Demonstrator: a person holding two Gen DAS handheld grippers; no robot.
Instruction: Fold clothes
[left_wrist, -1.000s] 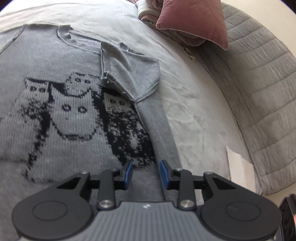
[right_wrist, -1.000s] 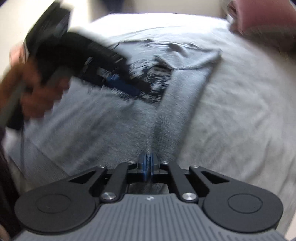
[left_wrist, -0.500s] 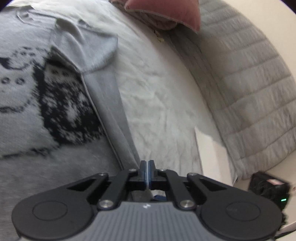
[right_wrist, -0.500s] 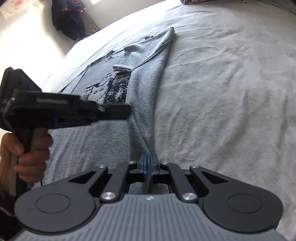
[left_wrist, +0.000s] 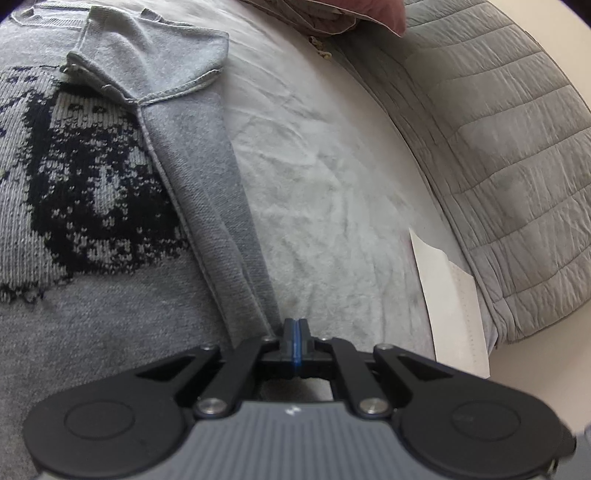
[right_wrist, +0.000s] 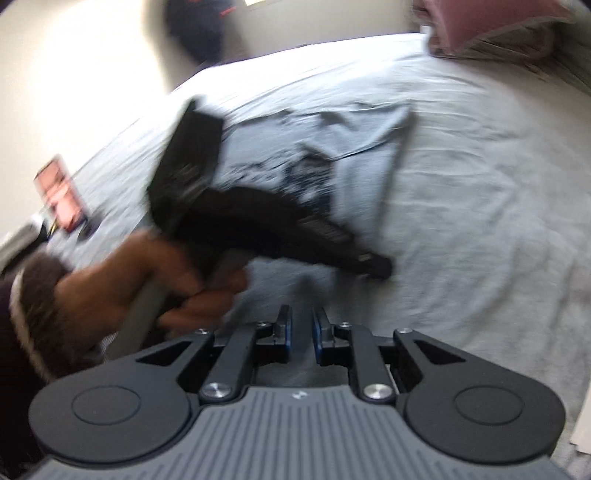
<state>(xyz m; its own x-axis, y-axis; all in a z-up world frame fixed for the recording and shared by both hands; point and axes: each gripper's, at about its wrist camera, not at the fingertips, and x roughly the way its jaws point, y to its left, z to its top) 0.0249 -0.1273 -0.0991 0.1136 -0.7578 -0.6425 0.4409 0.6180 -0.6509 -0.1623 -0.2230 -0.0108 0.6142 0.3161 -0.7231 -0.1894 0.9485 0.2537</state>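
1. Two grippers are being seen over one grey knit sweater (left_wrist: 110, 302), which is lying flat on a pale grey bedsheet (left_wrist: 332, 206), black-and-grey animal pattern facing up.
2. L gripper (left_wrist: 294, 328) is being held w/ jaws fully closed at the lower end of the sweater's folded-in side strip (left_wrist: 207, 184); whether fabric is pinched between the pads can't be told.
3. R gripper (right_wrist: 300, 330) is being opened; a narrow gap is showing btwn the blue pads, w/ nothing being held in it, sheet visible below.
4. In the right wrist view the L gripper (right_wrist: 380, 266) is being carried by a hand (right_wrist: 147, 280), its tip down on the sweater (right_wrist: 362, 147); view is blurred.
5. A dusty-pink cushion (left_wrist: 373, 11) is being seen at the bed's far end, a grey quilted cover (left_wrist: 509, 155) alongside, a white paper sheet (left_wrist: 450, 295) near the sheet's edge.
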